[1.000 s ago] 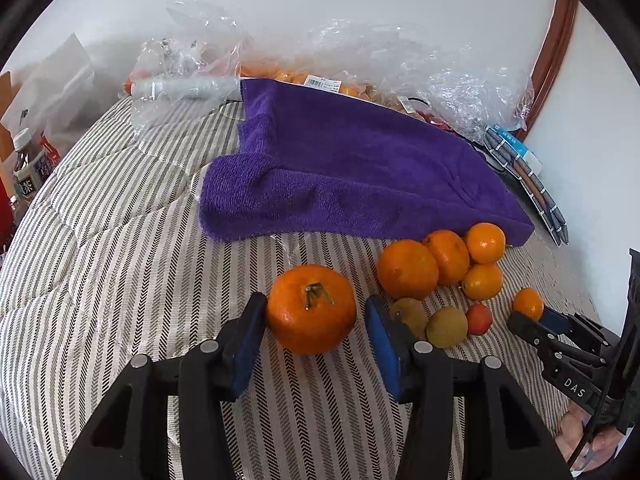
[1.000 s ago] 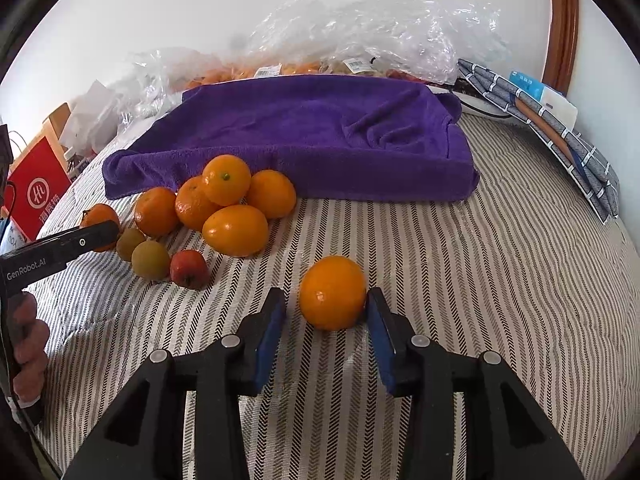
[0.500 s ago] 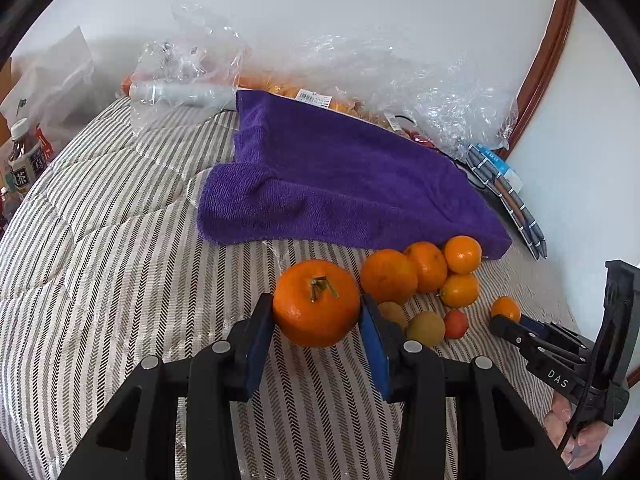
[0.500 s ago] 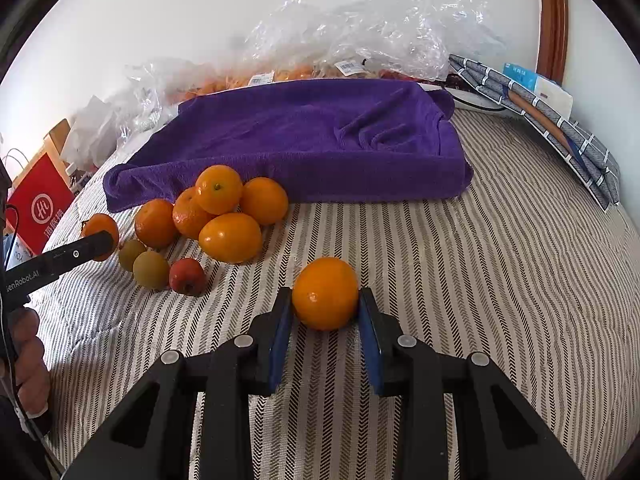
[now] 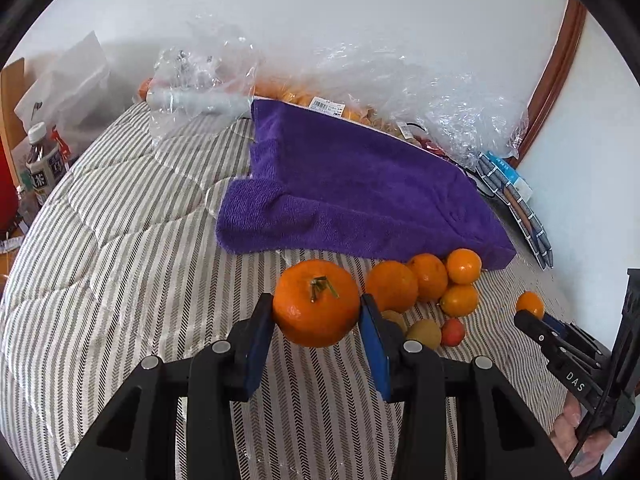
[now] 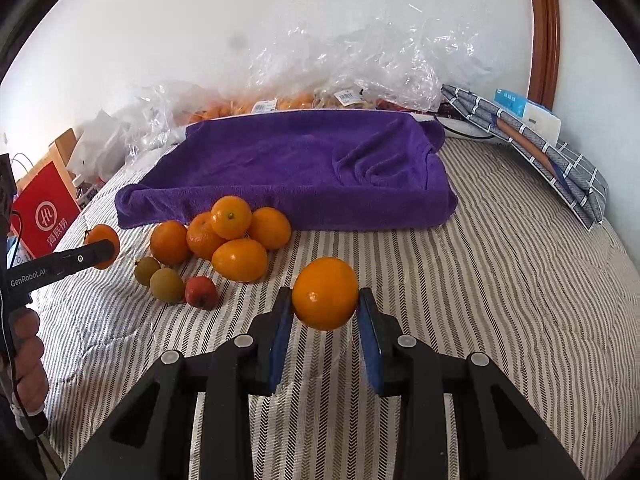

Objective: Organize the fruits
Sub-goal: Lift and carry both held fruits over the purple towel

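Left wrist view, lower centre: my left hand-held gripper [image 5: 318, 322] clamped a tangerine [image 5: 316, 303]; my right hand-held gripper [image 6: 325, 314] clamped an orange [image 6: 325, 293].

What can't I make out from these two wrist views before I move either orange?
- Fruit inside the plastic bags, both views: crumpled film and glare hide kind and count.
- Far orange in the pile, right wrist view: the front oranges cover it.
- Underside of the stemmed orange in the left gripper: faces away.
- Bottle label, left wrist view: too small.
- Right gripper with its smooth orange: the handle runs off the bottom edge.
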Tool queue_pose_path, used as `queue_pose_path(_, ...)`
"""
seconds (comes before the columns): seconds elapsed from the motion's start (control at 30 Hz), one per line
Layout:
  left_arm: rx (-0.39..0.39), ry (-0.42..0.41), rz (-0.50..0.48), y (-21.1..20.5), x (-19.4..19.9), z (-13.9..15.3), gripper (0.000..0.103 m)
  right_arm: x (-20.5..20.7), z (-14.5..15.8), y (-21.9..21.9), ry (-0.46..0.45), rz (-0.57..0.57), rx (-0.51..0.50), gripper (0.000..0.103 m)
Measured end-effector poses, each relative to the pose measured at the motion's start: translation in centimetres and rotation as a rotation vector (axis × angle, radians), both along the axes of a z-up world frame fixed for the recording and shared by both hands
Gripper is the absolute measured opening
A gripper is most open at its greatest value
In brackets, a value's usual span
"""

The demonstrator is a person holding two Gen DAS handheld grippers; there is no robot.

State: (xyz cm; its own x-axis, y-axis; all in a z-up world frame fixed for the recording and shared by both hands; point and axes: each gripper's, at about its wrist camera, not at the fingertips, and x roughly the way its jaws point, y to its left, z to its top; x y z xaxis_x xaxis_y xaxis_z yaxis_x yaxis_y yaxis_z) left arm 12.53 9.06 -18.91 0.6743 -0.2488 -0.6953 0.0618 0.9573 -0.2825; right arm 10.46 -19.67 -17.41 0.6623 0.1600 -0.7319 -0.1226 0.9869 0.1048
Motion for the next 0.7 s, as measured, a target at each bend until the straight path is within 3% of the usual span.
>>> queue_pose_path(0.13,-0.013,-0.023,-0.023,-0.3,0.5,2.3,0.04,0.8,1.9,-0.3,-0.036,-0.01,0.015,0.032)
queue_pose_path(0.37,0.04,-0.075,0.005,-0.6,3.0,6.2,0.04,3.5,4.5,-0.3,-0.091,-0.02,0.014,0.032)
queue_pose_path(0.57,0.059,-0.131,0.035,-0.8,5.8,8.2,0.04,6.4,6.4,-0.6,-0.127,-0.031,0.031,0.032)
queue_pose_path(0.7,0.025,-0.137,0.038,-1.2,7.8,8.5,0.04,8.5,7.2,-0.5,-0.157,-0.043,0.006,0.032)
